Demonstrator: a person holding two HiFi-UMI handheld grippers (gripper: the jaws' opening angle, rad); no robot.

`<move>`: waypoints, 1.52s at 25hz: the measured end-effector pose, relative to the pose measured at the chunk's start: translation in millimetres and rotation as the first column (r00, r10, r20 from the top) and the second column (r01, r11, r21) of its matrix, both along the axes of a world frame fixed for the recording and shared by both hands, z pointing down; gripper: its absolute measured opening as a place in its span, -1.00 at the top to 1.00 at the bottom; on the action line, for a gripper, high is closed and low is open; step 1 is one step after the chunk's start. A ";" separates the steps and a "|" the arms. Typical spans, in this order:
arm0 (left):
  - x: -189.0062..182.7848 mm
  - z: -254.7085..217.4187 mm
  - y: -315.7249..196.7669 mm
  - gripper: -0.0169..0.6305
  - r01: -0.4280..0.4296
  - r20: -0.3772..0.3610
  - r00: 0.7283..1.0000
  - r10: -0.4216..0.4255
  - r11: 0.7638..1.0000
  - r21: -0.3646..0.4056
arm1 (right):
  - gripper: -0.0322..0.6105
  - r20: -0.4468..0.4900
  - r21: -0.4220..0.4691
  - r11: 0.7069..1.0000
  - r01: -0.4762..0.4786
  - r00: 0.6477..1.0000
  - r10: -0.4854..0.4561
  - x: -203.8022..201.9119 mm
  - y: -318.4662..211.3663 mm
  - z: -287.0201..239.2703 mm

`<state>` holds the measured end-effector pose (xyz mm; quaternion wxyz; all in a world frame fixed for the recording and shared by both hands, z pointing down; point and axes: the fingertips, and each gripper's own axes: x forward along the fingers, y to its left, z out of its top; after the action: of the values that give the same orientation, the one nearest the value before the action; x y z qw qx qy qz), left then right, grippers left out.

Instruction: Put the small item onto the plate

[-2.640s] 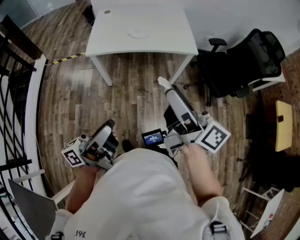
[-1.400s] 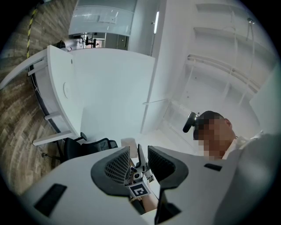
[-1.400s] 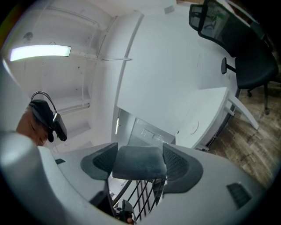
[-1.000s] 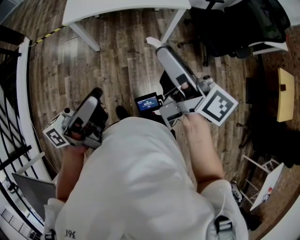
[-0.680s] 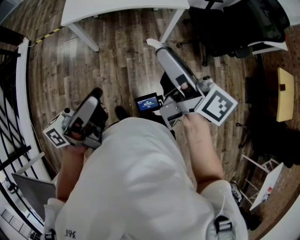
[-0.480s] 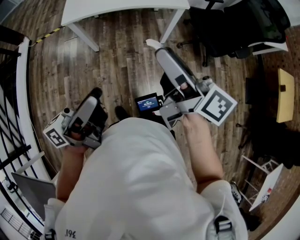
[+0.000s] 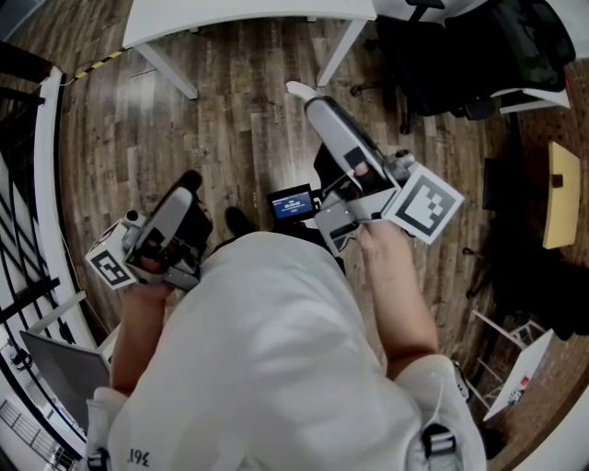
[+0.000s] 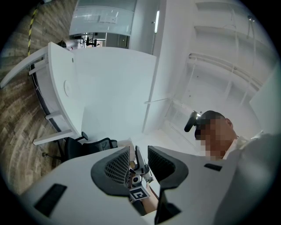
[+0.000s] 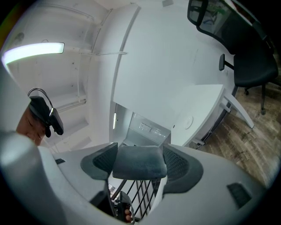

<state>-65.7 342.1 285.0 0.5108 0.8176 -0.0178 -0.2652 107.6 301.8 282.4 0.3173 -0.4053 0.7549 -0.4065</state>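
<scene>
A small grey padded block (image 9: 139,161) is clamped between the jaws of the right hand-held gripper (image 7: 306,97). That gripper is held out over the wooden floor (image 7: 244,129), short of the near edge of the white surface (image 7: 230,17). The left hand-held gripper (image 8: 139,159) is seen low beside the body, its jaws slightly parted with nothing gripped. Open floor lies between the person and the surface. That floor is bounded by a black chair (image 7: 460,64) on the right and a railing (image 7: 23,212) on the left.
</scene>
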 end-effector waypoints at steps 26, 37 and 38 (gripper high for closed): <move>67.6 8.8 -6.2 0.59 0.102 0.043 0.994 -0.102 0.995 0.006 | -0.07 -0.016 -0.041 0.991 0.126 0.992 -0.127 56.7 -17.8 19.5; 59.6 16.1 -21.4 0.59 0.136 0.058 0.989 -0.135 0.991 -0.009 | -0.07 -0.039 -0.066 0.986 0.155 0.987 -0.158 48.9 -33.8 34.3; 55.9 16.6 -26.3 0.59 0.137 0.056 0.989 -0.136 0.991 -0.011 | -0.07 -0.041 -0.070 0.985 0.157 0.986 -0.160 44.7 -38.0 35.5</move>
<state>-9.8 315.8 301.6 0.4970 0.8176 -0.0899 -0.2766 152.3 263.8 317.9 0.2527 -0.3638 0.7778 -0.4459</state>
